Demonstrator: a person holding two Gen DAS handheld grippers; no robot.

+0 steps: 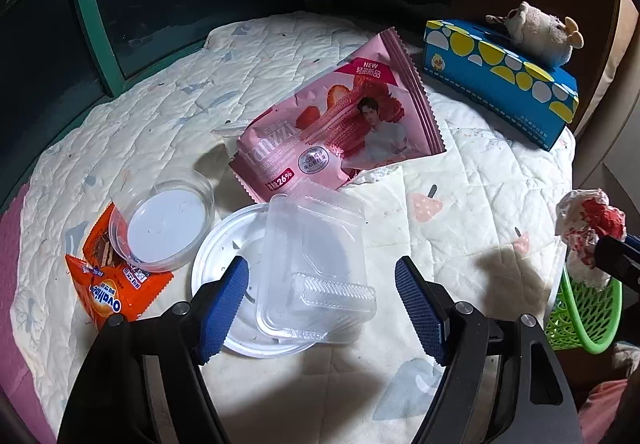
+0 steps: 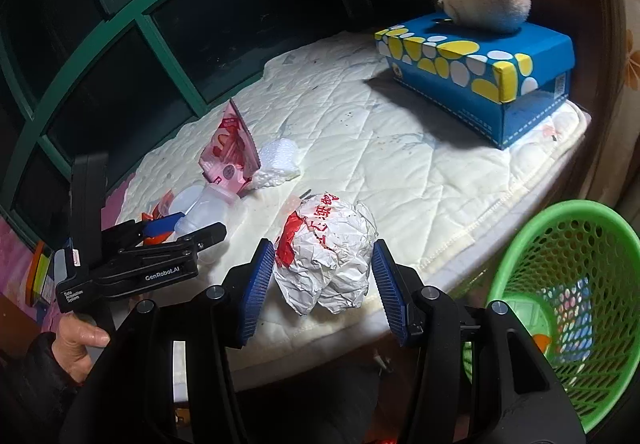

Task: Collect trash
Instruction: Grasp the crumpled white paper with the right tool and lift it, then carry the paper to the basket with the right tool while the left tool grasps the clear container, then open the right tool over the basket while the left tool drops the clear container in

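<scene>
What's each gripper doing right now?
Left gripper: open, above the clear plastic tray, holding nothing.
Right gripper: shut on the crumpled paper wrapper.

A crumpled white-and-red paper wrapper (image 2: 326, 256) sits between the blue pads of the right gripper (image 2: 324, 284) above a quilted mattress edge (image 2: 400, 172). A green mesh basket (image 2: 560, 308) stands lower right; the left gripper (image 2: 160, 232) hovers near clear plastic containers (image 2: 204, 210).

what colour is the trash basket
Green, a plastic mesh basket; it shows best in the right wrist view, at the lower right.
</scene>
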